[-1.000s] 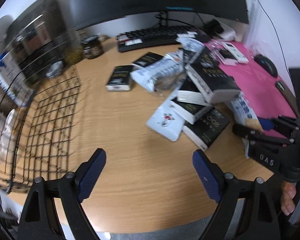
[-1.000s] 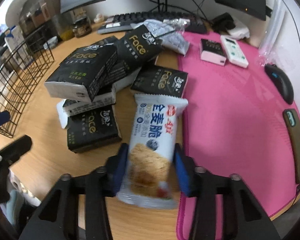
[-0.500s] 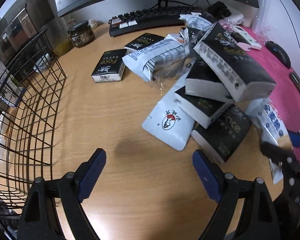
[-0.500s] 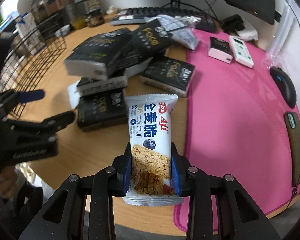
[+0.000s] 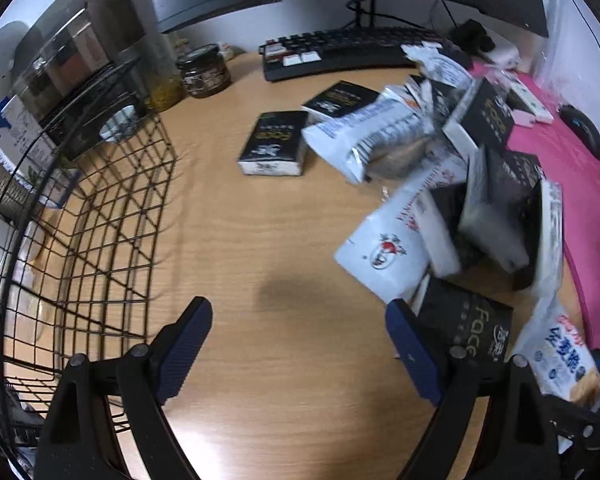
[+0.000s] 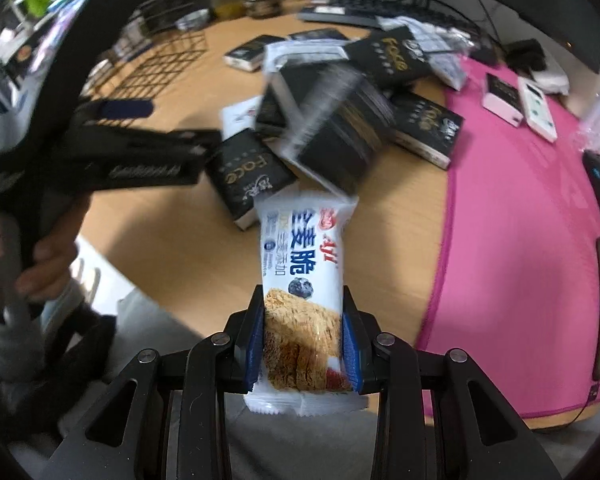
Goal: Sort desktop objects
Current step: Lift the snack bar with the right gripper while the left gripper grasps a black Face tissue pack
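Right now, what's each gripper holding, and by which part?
Right gripper clamps the white snack packet across its lower end, pads on both side edges. Left gripper is open and holds nothing.

Snack packet [image 6: 302,280]: white wrapper, blue characters, red logo, printed golden-brown biscuit and blueberry. Tissue packs [image 5: 274,143]: black with gold lettering, white edges. Pouch [image 5: 384,256]: white with a red emblem. Desk mat [image 6: 516,240]: solid pink. Desk [image 5: 260,240]: light wood grain. Basket [image 5: 100,216]: black wire grid. Finger pads [image 5: 186,344]: dark blue.
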`<state>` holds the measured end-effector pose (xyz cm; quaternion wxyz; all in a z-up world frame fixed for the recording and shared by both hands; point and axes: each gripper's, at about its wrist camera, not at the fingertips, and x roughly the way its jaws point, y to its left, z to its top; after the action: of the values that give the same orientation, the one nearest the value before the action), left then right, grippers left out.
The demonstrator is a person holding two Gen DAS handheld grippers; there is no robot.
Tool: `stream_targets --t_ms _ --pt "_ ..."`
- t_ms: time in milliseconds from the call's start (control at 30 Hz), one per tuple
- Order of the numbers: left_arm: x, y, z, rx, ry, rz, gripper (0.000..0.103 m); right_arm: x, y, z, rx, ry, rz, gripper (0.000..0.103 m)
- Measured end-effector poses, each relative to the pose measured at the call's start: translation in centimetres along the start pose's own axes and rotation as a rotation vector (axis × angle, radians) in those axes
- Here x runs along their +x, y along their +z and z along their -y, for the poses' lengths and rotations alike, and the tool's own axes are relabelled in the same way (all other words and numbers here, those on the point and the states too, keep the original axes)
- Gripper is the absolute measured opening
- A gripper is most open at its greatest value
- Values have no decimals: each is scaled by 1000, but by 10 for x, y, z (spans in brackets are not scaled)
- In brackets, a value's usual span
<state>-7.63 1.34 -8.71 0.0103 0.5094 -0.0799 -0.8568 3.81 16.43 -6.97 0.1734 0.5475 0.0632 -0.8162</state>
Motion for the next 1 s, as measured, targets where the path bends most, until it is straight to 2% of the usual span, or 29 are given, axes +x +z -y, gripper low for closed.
stream_targets --t_ms 233,400,633,733,867,1000 --pt "-14 -8 5 27 9 -33 89 -4 2 18 55 -71 24 33" --pt "-16 -15 20 79 1 -74 89 5 14 24 82 -76 60 33" --pt "-11 -14 19 67 -6 -81 89 20 25 5 24 -120 56 33" --pt "-10 -14 18 70 20 -80 89 24 24 -8 -13 -132 49 33" --pt "-10 -14 11 50 41 -79 89 23 17 -21 -59 -130 33 33" --pt "-9 -12 3 33 38 -80 89 16 9 -32 -77 -38 11 33"
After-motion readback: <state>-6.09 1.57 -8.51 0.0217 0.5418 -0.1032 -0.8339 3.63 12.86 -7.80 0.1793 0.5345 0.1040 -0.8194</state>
